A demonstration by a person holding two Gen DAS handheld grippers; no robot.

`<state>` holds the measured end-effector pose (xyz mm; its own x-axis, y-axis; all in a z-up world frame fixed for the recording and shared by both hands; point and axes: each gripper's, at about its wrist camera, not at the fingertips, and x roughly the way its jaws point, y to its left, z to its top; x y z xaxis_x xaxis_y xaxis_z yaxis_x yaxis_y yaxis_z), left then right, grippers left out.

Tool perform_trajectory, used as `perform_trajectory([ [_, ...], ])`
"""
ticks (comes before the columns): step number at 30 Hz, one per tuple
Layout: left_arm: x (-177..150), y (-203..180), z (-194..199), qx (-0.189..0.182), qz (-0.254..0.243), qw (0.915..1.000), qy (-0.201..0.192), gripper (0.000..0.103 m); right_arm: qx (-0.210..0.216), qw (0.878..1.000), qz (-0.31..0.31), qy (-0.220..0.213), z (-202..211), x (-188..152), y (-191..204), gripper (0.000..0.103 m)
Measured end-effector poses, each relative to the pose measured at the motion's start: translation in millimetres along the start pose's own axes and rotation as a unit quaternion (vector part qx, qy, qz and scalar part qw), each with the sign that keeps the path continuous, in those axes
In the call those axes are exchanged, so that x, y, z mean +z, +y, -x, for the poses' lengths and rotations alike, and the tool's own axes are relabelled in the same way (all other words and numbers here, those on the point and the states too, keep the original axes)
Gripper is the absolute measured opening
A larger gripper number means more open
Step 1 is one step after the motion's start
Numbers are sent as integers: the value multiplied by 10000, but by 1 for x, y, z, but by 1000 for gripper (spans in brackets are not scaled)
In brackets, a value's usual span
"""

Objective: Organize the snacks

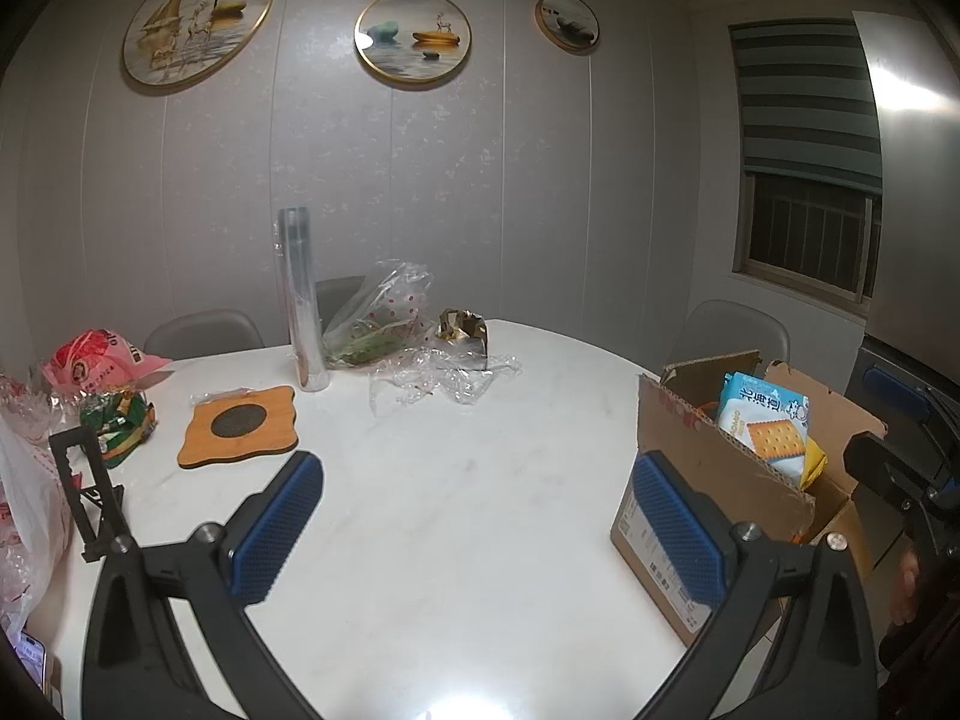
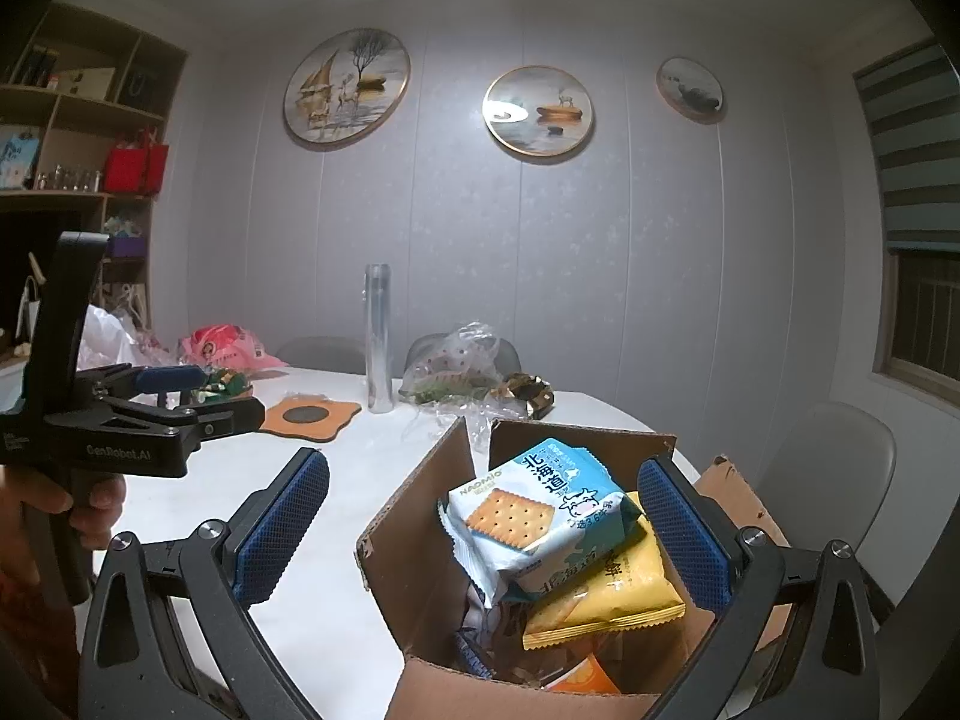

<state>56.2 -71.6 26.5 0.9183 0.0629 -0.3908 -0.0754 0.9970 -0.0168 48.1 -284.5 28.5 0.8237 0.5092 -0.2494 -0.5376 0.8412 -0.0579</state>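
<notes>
A cardboard box (image 2: 414, 540) stands open at the table's right edge, holding a blue cracker packet (image 2: 534, 516) on top of a yellow packet (image 2: 618, 594). My right gripper (image 2: 483, 531) hovers open over the box with nothing between its fingers. In the left wrist view the same box (image 1: 708, 468) and cracker packet (image 1: 765, 420) sit to the right. My left gripper (image 1: 480, 525) is open above the bare white table (image 1: 456, 480), empty. A green snack bag (image 1: 117, 423) and a pink bag (image 1: 96, 360) lie at the far left.
A wooden coaster (image 1: 240, 426), a tall clear cylinder (image 1: 303, 300), crumpled clear plastic (image 1: 438, 378) and a gold wrapper (image 1: 462, 330) sit toward the back. White plastic bags (image 1: 24, 498) and a black stand (image 1: 84, 480) crowd the left edge. Chairs ring the table.
</notes>
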Motion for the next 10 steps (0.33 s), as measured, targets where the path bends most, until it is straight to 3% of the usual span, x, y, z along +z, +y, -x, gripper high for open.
perform_trajectory([
  [10,-1,3,3,-29,44,10000,-10,102,23,10000,-12,-7,1,-1,-1,103],
])
